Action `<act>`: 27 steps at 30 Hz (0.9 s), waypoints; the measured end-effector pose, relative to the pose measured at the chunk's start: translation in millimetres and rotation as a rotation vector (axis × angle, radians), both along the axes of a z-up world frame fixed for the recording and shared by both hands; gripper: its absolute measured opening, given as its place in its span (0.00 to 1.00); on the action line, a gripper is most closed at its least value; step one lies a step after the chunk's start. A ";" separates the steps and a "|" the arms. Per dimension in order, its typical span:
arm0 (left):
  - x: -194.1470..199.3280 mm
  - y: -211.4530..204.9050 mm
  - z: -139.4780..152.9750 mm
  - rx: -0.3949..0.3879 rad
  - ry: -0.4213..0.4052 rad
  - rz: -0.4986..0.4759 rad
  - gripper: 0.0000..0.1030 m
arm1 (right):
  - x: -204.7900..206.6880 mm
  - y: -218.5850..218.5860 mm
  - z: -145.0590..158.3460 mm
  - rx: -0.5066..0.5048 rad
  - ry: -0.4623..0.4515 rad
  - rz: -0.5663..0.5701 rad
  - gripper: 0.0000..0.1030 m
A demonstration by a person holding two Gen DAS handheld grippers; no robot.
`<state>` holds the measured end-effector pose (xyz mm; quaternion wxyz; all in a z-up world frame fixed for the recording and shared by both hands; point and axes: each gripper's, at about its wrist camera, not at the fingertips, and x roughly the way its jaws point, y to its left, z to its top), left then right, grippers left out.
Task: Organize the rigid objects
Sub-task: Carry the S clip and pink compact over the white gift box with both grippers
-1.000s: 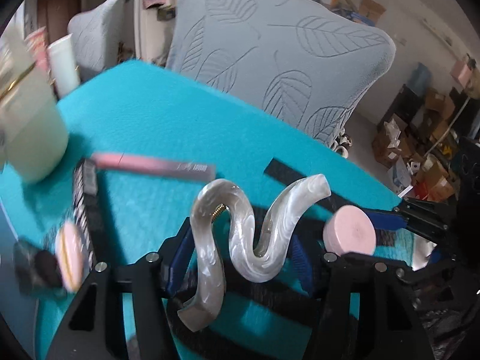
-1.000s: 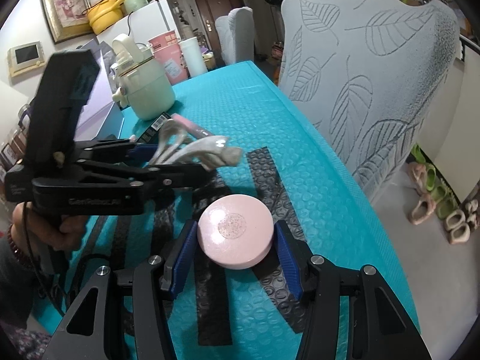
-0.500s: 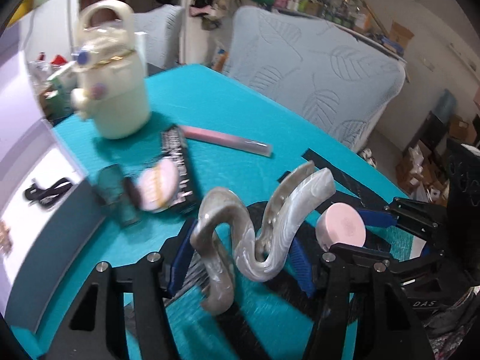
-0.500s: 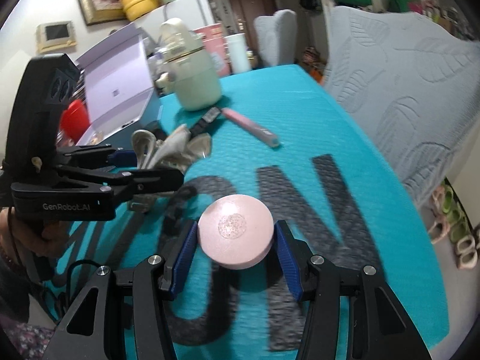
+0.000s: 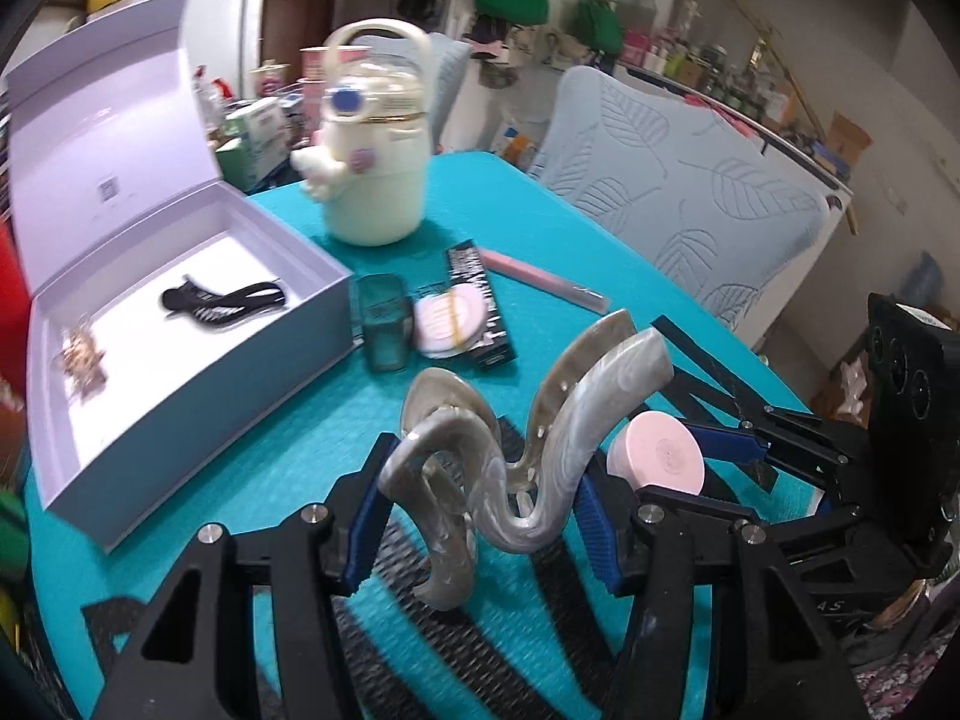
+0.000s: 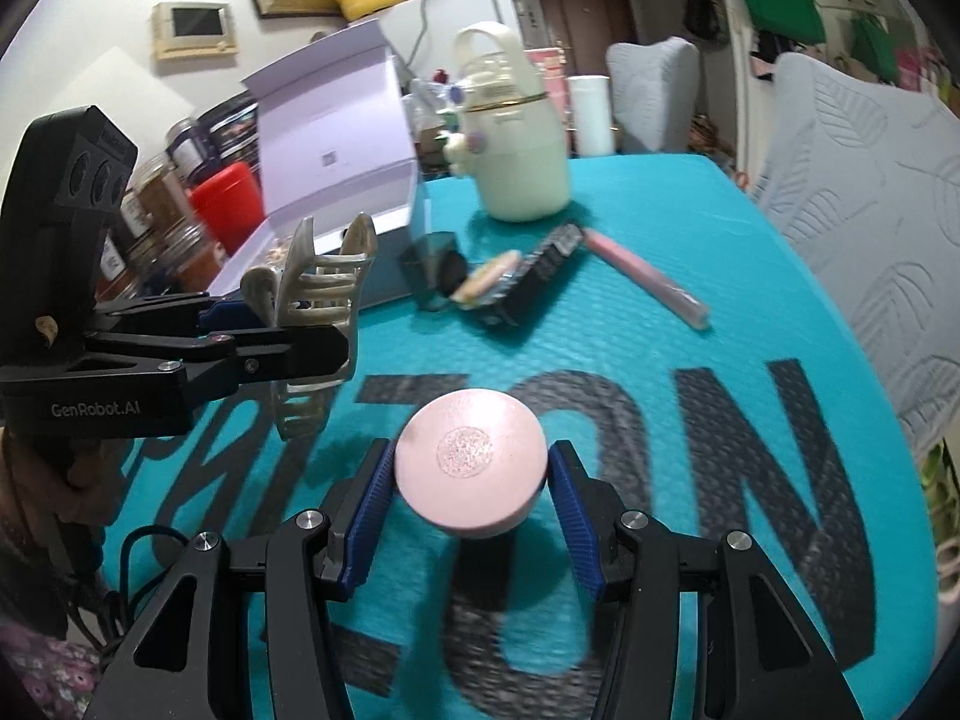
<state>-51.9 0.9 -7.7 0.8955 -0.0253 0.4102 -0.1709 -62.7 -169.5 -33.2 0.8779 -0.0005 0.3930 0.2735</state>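
teal table cover (image 6: pixel 750 276) | leaf-pattern chair (image 5: pixel 690 192) | white fridge (image 6: pixel 456 6) | red container (image 6: pixel 225 195)

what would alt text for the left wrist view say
The left gripper clamps a wavy pearl-grey hair claw clip above a teal mat. An open lavender box holding a black hair clip sits to the left.

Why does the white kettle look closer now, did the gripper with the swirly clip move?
Yes. The left gripper, shut on the swirly clip, swung left toward the open box; the white kettle now sits mid-frame.
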 end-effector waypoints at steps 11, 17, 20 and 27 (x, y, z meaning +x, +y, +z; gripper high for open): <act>-33.7 59.0 8.6 -0.044 -0.013 0.154 0.53 | -8.2 53.3 8.3 -0.004 -0.024 0.140 0.50; -54.0 86.8 14.1 -0.046 -0.021 0.239 0.53 | -12.6 87.3 15.5 -0.017 -0.054 0.227 0.50; -64.3 98.4 17.9 -0.041 -0.028 0.281 0.53 | -15.7 100.7 19.2 -0.017 -0.068 0.266 0.50; -83.1 119.9 27.4 -0.043 -0.056 0.352 0.53 | -22.4 129.4 28.5 -0.004 -0.089 0.349 0.50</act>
